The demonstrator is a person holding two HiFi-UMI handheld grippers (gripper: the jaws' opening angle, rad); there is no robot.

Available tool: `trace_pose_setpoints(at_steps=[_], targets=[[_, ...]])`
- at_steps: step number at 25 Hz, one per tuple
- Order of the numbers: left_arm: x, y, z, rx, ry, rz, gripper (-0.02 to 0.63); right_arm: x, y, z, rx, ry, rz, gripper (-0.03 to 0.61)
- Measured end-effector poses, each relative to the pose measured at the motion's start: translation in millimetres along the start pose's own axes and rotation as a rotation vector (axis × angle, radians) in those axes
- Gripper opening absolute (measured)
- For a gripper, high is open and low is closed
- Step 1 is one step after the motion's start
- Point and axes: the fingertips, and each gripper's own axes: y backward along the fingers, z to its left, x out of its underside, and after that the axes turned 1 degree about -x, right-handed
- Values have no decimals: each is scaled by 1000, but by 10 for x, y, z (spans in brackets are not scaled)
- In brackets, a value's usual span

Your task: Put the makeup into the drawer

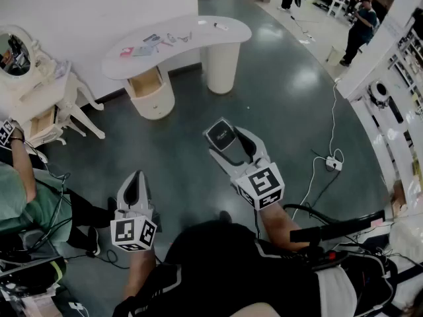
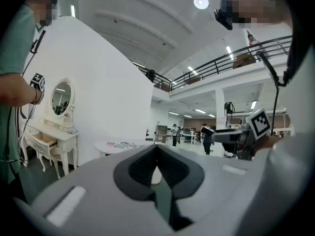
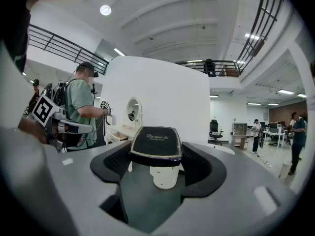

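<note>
My right gripper (image 1: 228, 145) is shut on a black makeup compact (image 1: 220, 136) with gold lettering on its lid, held flat between both jaws above the dark floor. In the right gripper view the compact (image 3: 155, 142) fills the gap of the right gripper (image 3: 156, 157). My left gripper (image 1: 135, 189) hangs lower left, its jaws together with nothing in them; the left gripper (image 2: 157, 156) shows the same in its own view. Far ahead stands a white curved table (image 1: 198, 35) with an open wooden drawer (image 1: 147, 82) in its round pedestal.
Small makeup items (image 1: 149, 43) lie on the curved table. A white vanity (image 1: 56, 91) with a round mirror and an open drawer stands at the left. A person in a green shirt (image 1: 16, 197) stands close on the left. Cables (image 1: 324, 177) trail on the floor at the right.
</note>
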Motion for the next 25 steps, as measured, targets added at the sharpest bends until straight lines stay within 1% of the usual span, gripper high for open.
trace_pose_setpoints(at_steps=[6,11,14,18,21,25], targets=[[45,9,16,0,-14,14,0,-20,-18,-1,1,-4,-6,321],[-74,33,-17,5,-27,-19,0,-46,-2,36,1,23,-5,321],[-66,50,2,13,-43,-18,0,-38,-22,67,-2,19,-7,321],[-52,110,78,8,-36,-13,0,-39,-53,140,-2,12,-1,321],[-43,134,172,3,-30,-16,0,-59,-112,220,-16,-6,-10,321],[-32,171,298,5,-29,-24,0,-119,-199,367,-36,1,-26,321]])
